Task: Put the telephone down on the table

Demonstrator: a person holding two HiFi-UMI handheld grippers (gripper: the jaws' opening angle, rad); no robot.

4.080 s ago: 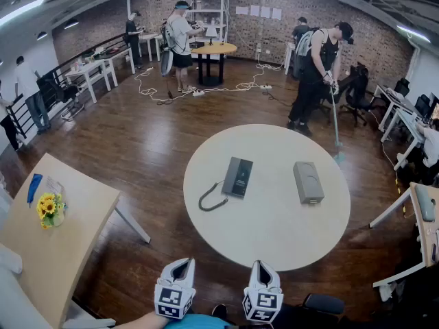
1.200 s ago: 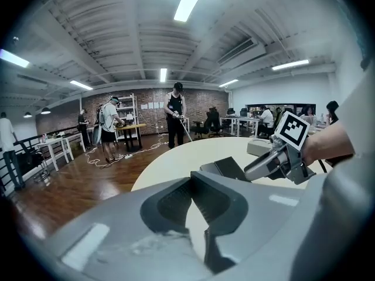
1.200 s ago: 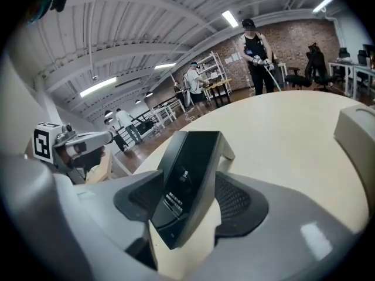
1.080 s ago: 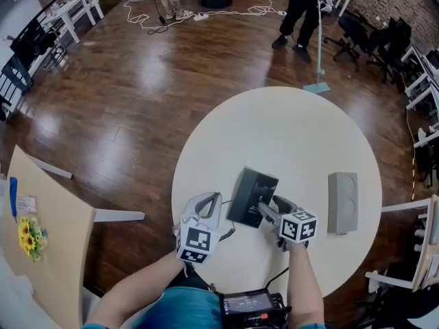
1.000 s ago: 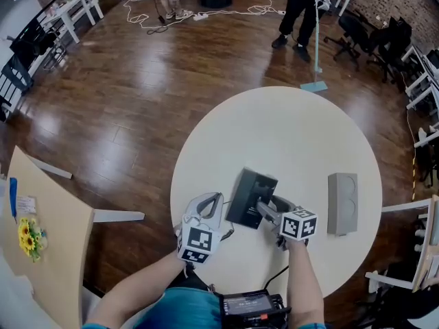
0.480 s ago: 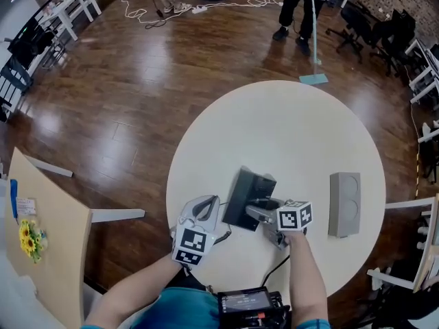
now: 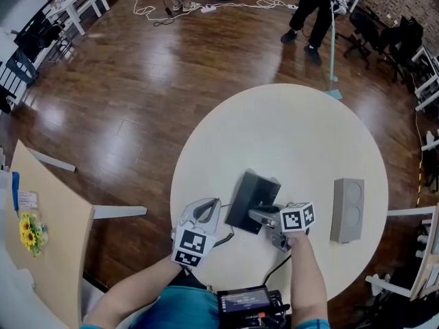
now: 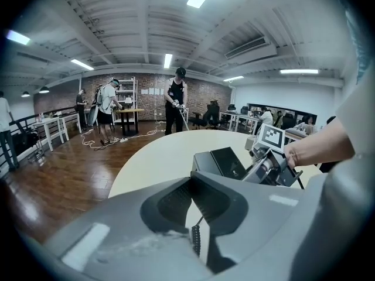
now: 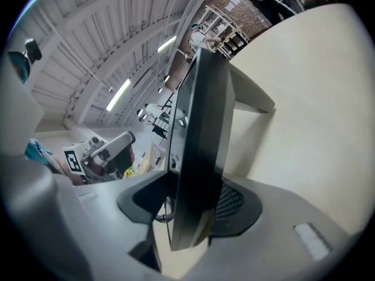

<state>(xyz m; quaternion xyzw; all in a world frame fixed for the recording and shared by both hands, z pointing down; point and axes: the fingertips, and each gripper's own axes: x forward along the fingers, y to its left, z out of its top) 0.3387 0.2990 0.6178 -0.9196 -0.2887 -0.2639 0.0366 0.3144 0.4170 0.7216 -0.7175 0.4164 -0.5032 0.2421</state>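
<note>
— Desk first: round and pale, on a dark wooden floor. Where on it is the telephone?
— The telephone sits just off the desk's centre, toward seven o'clock. It is a dark flat slab tipped up, with its far edge down on the desk and its near edge raised.
— And the grey box?
— At four o'clock by the rim, lying flat, well apart from everything and untouched.
— What has hold of the slab?
— The right gripper, at the telephone's five o'clock. Its jaws are closing across the thickness of the raised near edge, and the pads look to be pressing both faces.
— The left gripper?
— At the telephone's eight o'clock, near it but not on it. Its jaw tips are together. The coiled cord shows through the gap behind them, and I cannot tell if it is pinched.
— How will it handle?
— Stiff casing, I'd judge, and not heavy. The glossy face looks slippery, though, and a grip on one thin edge lets it swing. Hold near the middle of that edge and lower it by pivoting on the far edge. The springy cord may tug it sideways.
</note>
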